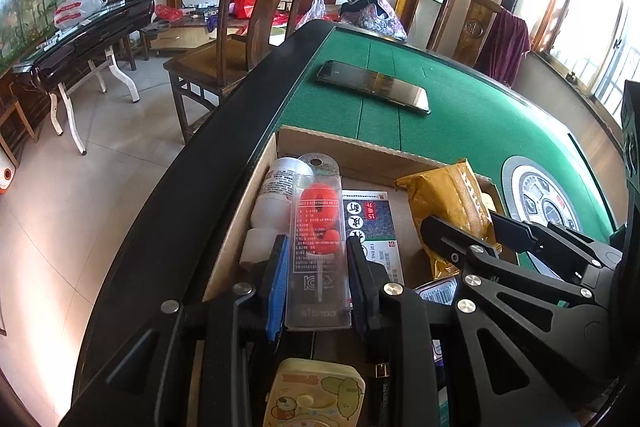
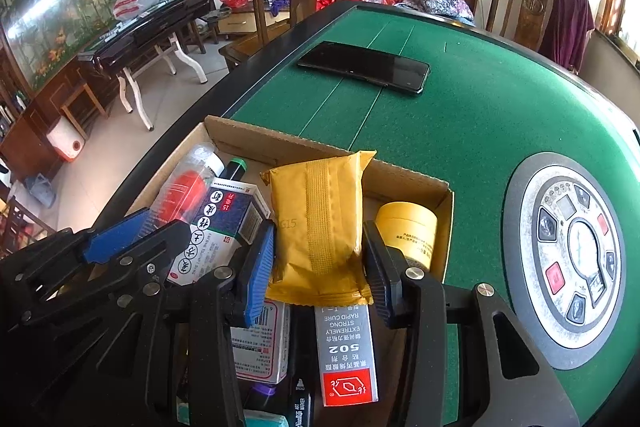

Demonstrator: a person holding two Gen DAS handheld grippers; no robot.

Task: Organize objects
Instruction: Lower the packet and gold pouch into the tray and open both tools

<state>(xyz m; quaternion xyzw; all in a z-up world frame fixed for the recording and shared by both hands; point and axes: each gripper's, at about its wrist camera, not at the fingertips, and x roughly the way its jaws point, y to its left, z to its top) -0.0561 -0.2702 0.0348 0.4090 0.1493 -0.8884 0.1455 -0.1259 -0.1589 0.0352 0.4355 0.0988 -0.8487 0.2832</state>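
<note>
- Clear blister pack (image 1: 318,247), orange bobbin-like piece inside: pinched at its long edges by the left gripper (image 1: 318,267), pads pressed on both sides, over the left part of the cardboard box (image 1: 344,147). Judged light and stiff, but smooth plastic, likely to slip or flex; the grip sits on the lower half, below the orange piece, where the shell looks flattest.
- Yellow foil packet (image 2: 316,227): pinched at its side edges by the right gripper (image 2: 318,263), upright over the middle of the box. Judged light and soft, contents probably crushable; crinkly film may slide, so a hold low on the body suits better than one on the sealed ends.
- White bottle (image 1: 276,195): lying just left of the left gripper, against the box wall. Probably rigid and liable to roll.
- Yellow round tub (image 2: 408,231): just right of the right gripper, in the box corner. Looks stiff.
- Glue carton marked 502 (image 2: 346,351): below the right gripper, flat.
- Black phone (image 2: 364,67): well ahead of both grippers on the green worktop (image 2: 480,131). Judged fragile, slippery.
</note>
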